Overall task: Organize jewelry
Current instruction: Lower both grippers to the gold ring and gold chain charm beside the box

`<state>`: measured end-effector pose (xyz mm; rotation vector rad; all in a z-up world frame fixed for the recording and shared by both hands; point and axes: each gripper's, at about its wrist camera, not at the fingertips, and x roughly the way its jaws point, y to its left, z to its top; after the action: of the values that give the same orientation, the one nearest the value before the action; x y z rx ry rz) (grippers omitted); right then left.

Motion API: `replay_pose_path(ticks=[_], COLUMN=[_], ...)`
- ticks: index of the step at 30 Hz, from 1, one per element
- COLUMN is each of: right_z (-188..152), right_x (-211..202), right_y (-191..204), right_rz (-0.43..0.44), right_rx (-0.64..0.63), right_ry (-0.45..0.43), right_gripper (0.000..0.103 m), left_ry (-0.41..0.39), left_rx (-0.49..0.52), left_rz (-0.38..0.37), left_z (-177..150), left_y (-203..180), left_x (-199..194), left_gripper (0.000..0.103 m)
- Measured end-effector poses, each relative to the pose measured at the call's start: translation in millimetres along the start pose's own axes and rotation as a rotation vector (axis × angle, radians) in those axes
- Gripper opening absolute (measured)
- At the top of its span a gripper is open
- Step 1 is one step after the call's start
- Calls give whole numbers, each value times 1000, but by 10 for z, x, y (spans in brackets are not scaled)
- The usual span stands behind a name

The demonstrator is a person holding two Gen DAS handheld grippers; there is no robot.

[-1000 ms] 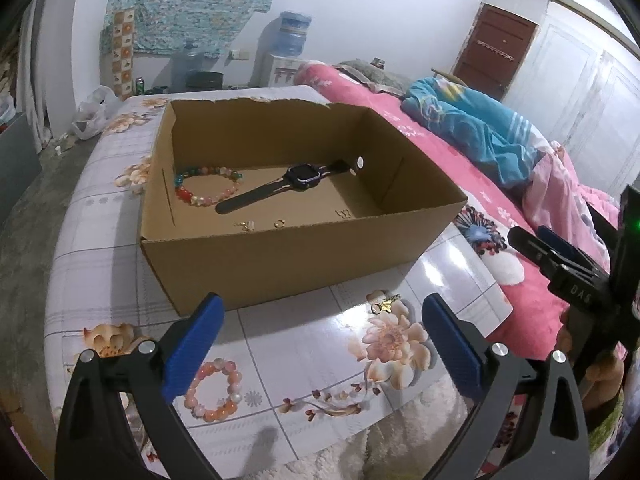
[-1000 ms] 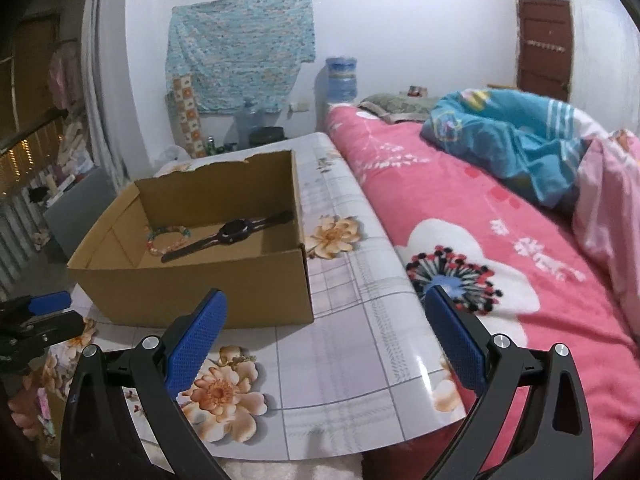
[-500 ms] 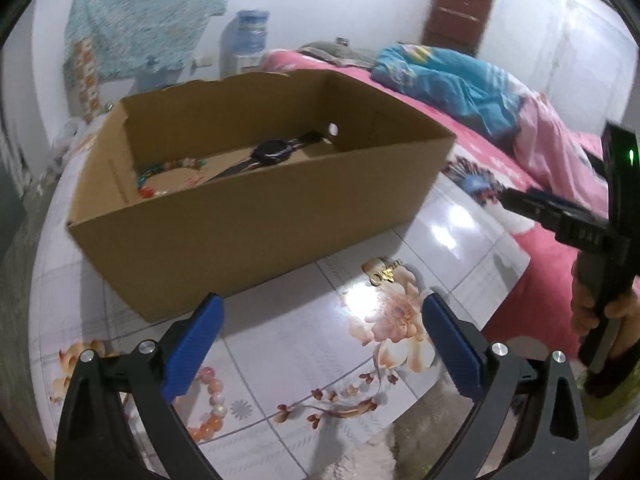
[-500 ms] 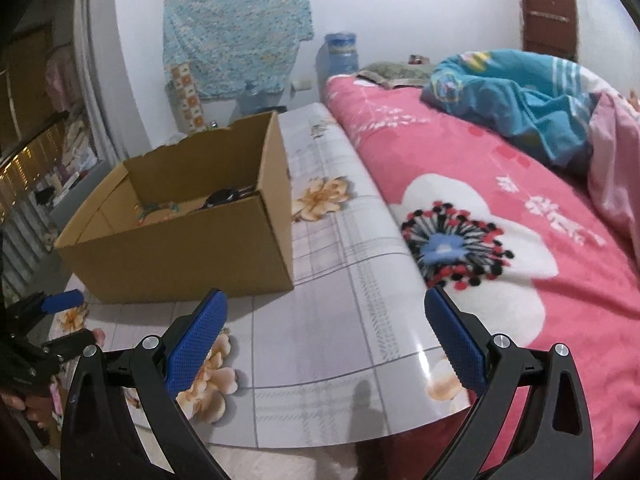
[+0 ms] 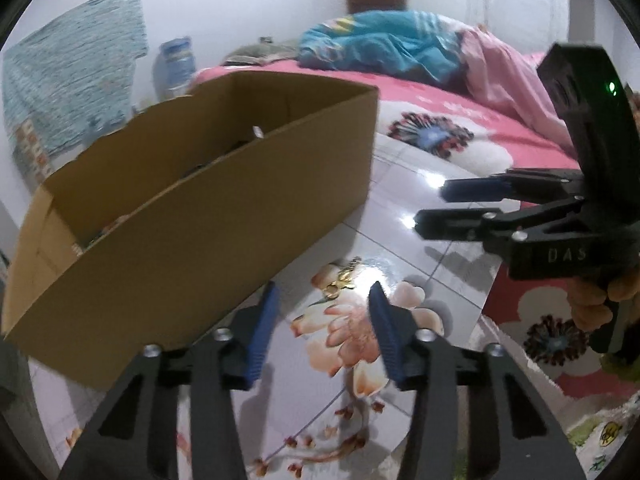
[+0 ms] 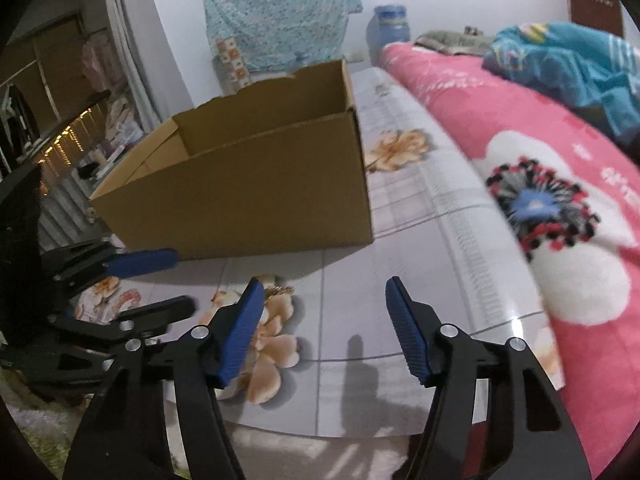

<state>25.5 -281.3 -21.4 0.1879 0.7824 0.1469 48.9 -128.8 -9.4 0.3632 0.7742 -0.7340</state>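
A small gold jewelry piece (image 5: 344,278) lies on a printed flower of the glossy tablecloth (image 5: 404,200), just in front of the cardboard box (image 5: 200,220). My left gripper (image 5: 324,296) hovers low over the cloth with the gold piece just beyond its fingertips. Its jaws are closing and the pads touch nothing. My right gripper (image 6: 325,286) is also low over the cloth, its jaws closing on empty air. In the right wrist view the gold piece (image 6: 280,290) sits by my left fingertip. The box's contents are hidden by its near wall.
The open box (image 6: 248,196) stands close behind both grippers. A pink flowered bed (image 6: 540,152) with a blue blanket (image 6: 568,68) runs along the table's right side. A hand (image 5: 600,304) holds the right gripper (image 5: 432,206) at the table's edge.
Both grippers came down toward the tablecloth and their jaws narrowed. The left one rolled and shifted right toward the gold piece. The pink bead bracelet has left the view.
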Motion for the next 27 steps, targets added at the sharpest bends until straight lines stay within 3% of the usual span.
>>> replay_pose_path(ticks=[12, 23, 27], right_z=[3, 4, -1], right_x=[98, 95, 98], right_y=[5, -67, -76], right_rz=[52, 62, 69], right_rx=[-2, 19, 19], right_ry=[6, 1, 0], right_gripper=[56, 56, 56], left_ry=[136, 163, 158], left_rx=[85, 108, 109], left_rz=[-13, -51, -62], left_z=[115, 151, 144], left_y=[-34, -5, 3], left_x=[531, 587, 576], left_gripper=[17, 16, 10])
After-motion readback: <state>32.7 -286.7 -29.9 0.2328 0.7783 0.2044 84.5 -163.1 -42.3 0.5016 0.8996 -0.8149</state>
